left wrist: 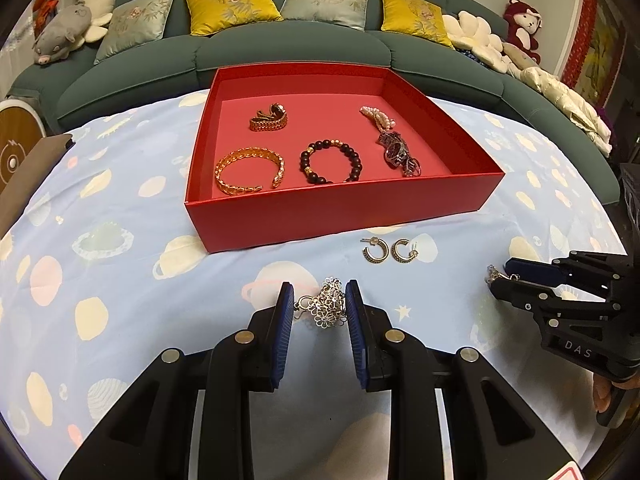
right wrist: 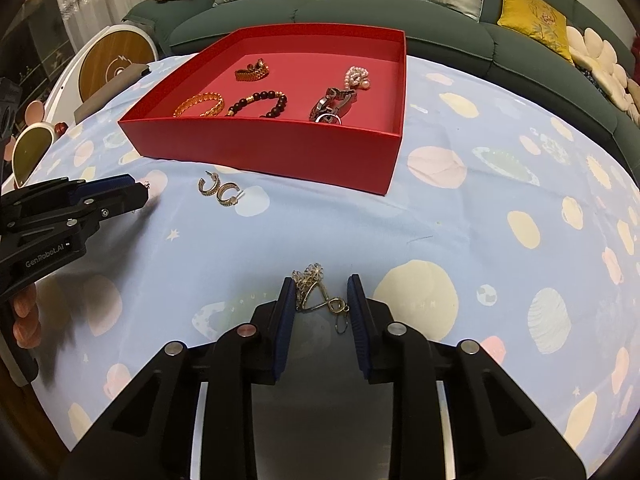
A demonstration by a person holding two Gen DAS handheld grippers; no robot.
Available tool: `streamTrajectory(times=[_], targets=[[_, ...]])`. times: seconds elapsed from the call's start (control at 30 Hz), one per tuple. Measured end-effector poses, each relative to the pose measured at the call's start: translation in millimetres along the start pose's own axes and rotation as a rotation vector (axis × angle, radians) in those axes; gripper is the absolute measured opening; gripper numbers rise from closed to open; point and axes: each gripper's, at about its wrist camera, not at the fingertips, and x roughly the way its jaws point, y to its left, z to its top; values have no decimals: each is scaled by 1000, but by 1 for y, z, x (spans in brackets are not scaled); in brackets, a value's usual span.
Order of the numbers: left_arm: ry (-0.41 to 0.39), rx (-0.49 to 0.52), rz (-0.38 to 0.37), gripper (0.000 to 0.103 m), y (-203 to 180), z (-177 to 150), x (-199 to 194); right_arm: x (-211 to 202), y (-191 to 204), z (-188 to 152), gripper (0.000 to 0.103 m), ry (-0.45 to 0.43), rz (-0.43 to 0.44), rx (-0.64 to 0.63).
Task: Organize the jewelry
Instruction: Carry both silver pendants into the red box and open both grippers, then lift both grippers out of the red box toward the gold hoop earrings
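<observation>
My left gripper point(left wrist: 320, 300) is shut on a silver flower-pattern earring point(left wrist: 329, 305), which spans the gap between its blue pads. My right gripper point(right wrist: 320, 292) is shut on a gold dangling earring point(right wrist: 316, 294), whose small ring hangs below the pads. From the left wrist it shows at the right point(left wrist: 496, 276), a bit of gold at its tip. A pair of gold hoop earrings point(left wrist: 390, 250) point(right wrist: 220, 192) lies on the cloth before the red box point(left wrist: 344, 208) point(right wrist: 280, 148). The box holds a gold bangle point(left wrist: 248, 172), a dark bead bracelet point(left wrist: 332, 162) and several other pieces.
A pale blue cloth with planet prints point(left wrist: 120, 280) covers the table. A green sofa point(left wrist: 280, 48) with cushions and soft toys runs behind the box. A brown block point(right wrist: 108, 88) and a round wooden disc point(right wrist: 116, 60) sit at the table's far left. A person's fingers point(right wrist: 24, 316) hold the left gripper.
</observation>
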Motion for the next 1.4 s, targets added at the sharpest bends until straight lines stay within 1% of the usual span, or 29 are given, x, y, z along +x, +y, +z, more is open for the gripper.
streamTrajectory(times=[0.2,0.27,0.43,0.57,0.7,0.9,1.07,1.13,1.23,1.3,1.4], targets=[[-12,-15,-22,23,0,3,-10,-5,1,3,25,-14,8,12],[-18,-28,-37,23,0,5,-14,-10,3,7,25,-27,15,14],[-48,-46,-47,23,1,13,-27,-24,13,18,25,-68,34,9],[-68,-68,-57,23,5,22,-37,-34,18,32,25,-106,49,16],[-104,-83,-59,23,5,37,-47,-43,22,54,25,-154,61,31],[-159,-131,-65,23,11,72,-57,-50,23,93,25,-223,66,67],[-192,-154,-38,23,18,111,-56,-41,11,126,25,-229,64,122],[-190,-158,-36,23,21,129,-50,-36,8,138,25,-221,65,132],[-202,-122,-2,23,20,153,-37,-24,-1,159,25,-210,74,150],[-199,-109,30,24,20,166,-22,-13,-6,173,25,-205,87,173],[-176,-116,52,24,28,179,3,7,-9,188,25,-192,89,190]])
